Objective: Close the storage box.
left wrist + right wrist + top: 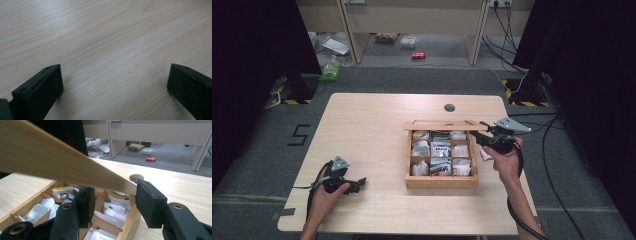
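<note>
Wooden and pale, the hinged lid (62, 162) of the tea box (441, 181) cuts across the right gripper view as a blurred slanting board, hiding part of the far compartments. Its corner lies between the jaws of the right gripper (113, 200), which stand apart on either side of it; whether the pads press on it cannot be told. From the high view the box sits right of the table's (362, 125) centre, its lid raised at the far edge, the right gripper (484, 137) at its far right corner. Nine compartments hold white tea sachets (440, 149), their print too small to read; one yellow packet (59, 189) shows. A white scrap (486, 155) just right of the box is half hidden by the hand. Near the left front edge, the left gripper (115, 77) rests with jaws wide apart over bare wood.
</note>
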